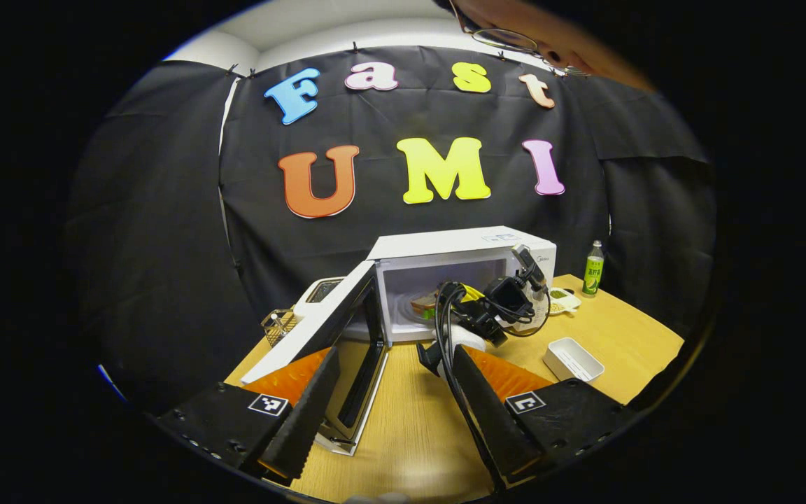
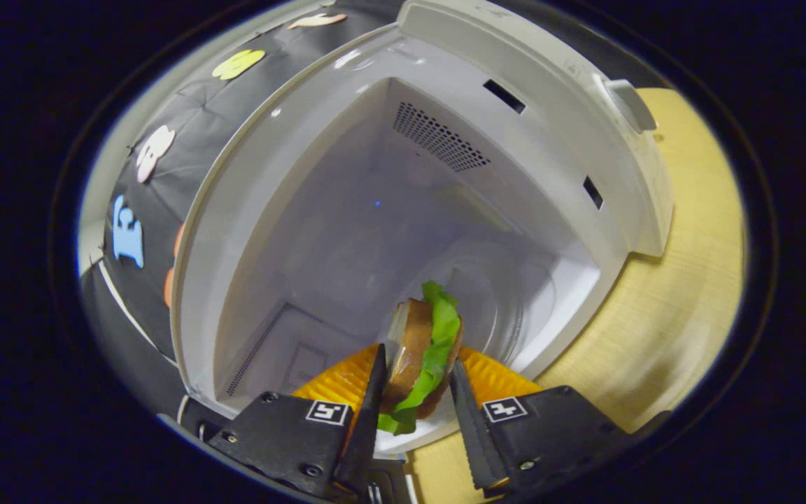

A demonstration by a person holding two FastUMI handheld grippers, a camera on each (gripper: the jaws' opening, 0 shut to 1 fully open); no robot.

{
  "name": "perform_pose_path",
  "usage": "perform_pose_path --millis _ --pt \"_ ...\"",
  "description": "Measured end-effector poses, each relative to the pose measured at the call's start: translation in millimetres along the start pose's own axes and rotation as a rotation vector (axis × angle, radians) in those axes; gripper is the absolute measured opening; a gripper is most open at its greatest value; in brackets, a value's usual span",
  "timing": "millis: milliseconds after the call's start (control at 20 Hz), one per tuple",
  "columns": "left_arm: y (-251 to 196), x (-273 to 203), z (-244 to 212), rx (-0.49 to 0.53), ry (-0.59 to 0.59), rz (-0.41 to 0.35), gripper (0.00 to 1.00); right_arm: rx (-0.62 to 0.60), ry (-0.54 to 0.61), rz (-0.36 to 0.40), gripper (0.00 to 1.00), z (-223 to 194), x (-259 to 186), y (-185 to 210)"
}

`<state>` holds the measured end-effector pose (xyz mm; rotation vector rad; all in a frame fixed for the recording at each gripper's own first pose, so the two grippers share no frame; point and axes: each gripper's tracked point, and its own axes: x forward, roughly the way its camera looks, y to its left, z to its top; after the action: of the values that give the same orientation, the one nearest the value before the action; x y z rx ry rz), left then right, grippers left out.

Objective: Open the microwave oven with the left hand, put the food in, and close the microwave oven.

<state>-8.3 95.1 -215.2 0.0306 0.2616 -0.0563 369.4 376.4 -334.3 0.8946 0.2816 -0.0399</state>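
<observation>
A: Start big. Where does the microwave (image 1: pixel 445 280) stand?

B: In the left gripper view it sits at the table's (image 1: pixel 417 427) far side, about twelve o'clock from the left gripper (image 1: pixel 392 413). Its door (image 1: pixel 319 336) is swung wide toward eight o'clock, so the opening step looks done.

A: And the left gripper itself?

B: Jaws spread apart, holding nothing, hanging back near the door's lower edge.

A: The food?

B: In the right gripper view the sandwich (image 2: pixel 420 357) stands on edge between the right gripper's (image 2: pixel 413 409) fingers, bread and lettuce showing. The fingers sit close on both sides and seem to clasp it; contact on the right-hand one is hard to confirm. It is just over the cavity's front lip, the turntable (image 2: pixel 508 308) lying toward one o'clock.

A: So how should the placing go?

B: My judgement: carry it deeper until it is above the glass plate, lower it, then part the jaws slowly so the layers don't topple. Draw straight back toward six o'clock, clear of the frame, before the left gripper swings the door shut.
</observation>
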Motion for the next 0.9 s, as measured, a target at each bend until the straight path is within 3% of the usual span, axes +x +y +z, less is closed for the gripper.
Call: perform_pose_path --millis 50,100,150,200,300,350,400,450,500,550,750,850,900 --pt "1.0 0.4 -0.8 -0.010 0.001 -0.002 0.97 -0.046 0.001 -0.008 0.51 1.7 0.0 -0.9" --pt "1.2 0.6 -1.8 -0.019 -0.001 -0.002 0.97 -0.109 -0.002 -0.016 0.58 2.9 -1.4 -0.7" --pt "1.1 2.0 -5.1 -0.031 0.008 -0.004 0.96 -0.169 0.003 -0.033 0.75 3.3 -2.7 -2.9" --pt "0.9 1.8 -5.8 -0.038 0.008 -0.005 0.97 -0.209 -0.001 -0.038 1.00 6.3 -4.2 -4.6" --pt "2.5 3.8 -3.7 -0.043 0.008 -0.006 0.97 -0.297 -0.023 -0.050 0.99 11.7 -8.7 -5.6" --pt "2.0 3.2 -3.1 -0.043 0.002 -0.007 0.97 -0.361 -0.031 -0.065 0.87 15.5 -9.4 -9.2" --pt "2.6 3.7 -1.0 -0.042 -0.003 -0.008 0.96 -0.421 -0.027 -0.075 1.00 16.3 -9.1 -9.0" --pt "2.8 3.7 0.5 -0.041 -0.008 -0.006 0.96 -0.460 -0.022 -0.079 1.00 18.8 -8.1 -9.9" --pt "2.0 4.2 1.7 -0.040 -0.014 -0.007 0.96 -0.475 -0.018 -0.078 0.92 17.1 -10.6 -8.8" --pt "1.0 4.0 2.1 -0.039 -0.017 -0.005 0.96 -0.465 -0.019 -0.070 1.00 18.3 -12.5 -6.7" --pt "-3.8 3.5 3.5 -0.036 -0.026 -0.007 0.97 -0.567 -0.015 -0.056 1.00 18.5 -11.2 -7.2" --pt "-3.8 3.7 3.4 -0.040 -0.027 -0.004 0.96 -0.615 0.051 -0.018 1.00 0.3 -4.0 -0.4" --pt "-4.8 3.5 4.0 -0.042 -0.028 -0.003 0.96 -0.639 0.057 -0.011 0.92 -0.7 -7.4 -0.6"
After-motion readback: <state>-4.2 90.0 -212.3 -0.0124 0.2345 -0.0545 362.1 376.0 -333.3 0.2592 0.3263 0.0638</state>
